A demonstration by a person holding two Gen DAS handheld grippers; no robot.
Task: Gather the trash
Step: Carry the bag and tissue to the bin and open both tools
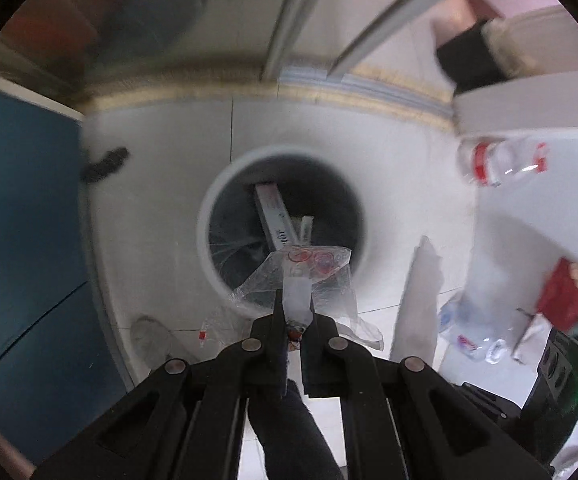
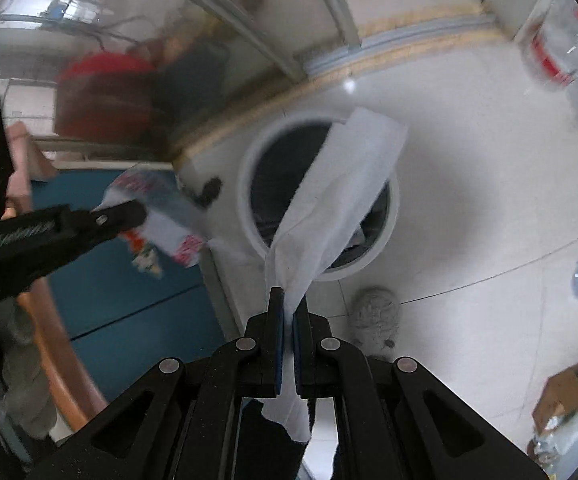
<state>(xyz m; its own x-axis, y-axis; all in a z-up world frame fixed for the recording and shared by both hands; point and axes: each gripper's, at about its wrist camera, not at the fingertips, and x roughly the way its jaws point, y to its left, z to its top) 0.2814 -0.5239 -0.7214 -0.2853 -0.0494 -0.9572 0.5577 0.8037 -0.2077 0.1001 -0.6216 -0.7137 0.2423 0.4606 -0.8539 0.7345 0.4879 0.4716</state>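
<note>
Pinching a crinkled clear plastic wrapper point(image 1: 313, 280) with red print, the left hand-held gripper point(image 1: 295, 312) has its 2 fingers drawn in tight on the film, which fans out forward over the near rim of a round white trash bin point(image 1: 209, 216). From the right wrist view that same gripper point(image 2: 129, 212) reaches in from the left with the wrapper point(image 2: 161, 216) bunched at its tip, just beside the bin. The right hand-held gripper point(image 2: 289, 308) is closed nearly all the way on a white tissue point(image 2: 341, 200); the sheet rises from between the blue-padded fingers point(image 2: 277, 340) and spreads across the mouth of the bin point(image 2: 385, 240), while a torn end trails back below the jaws.

Inside the bin a long white carton point(image 1: 273, 216) leans against the dark liner. The bin stands on a white tiled floor point(image 1: 161, 152). A grey fuzzy slipper point(image 2: 375, 316) lies on the floor just beside the bin, and a small black object point(image 1: 105, 164) lies near a blue panel point(image 1: 21, 220) to the left. To the right, a clear bottle with a red label point(image 1: 505, 160) rests on a white surface whose nature I cannot tell, another clear bottle point(image 1: 473, 336) lies on the floor, and a red packet point(image 1: 565, 300) sits further out.
</note>
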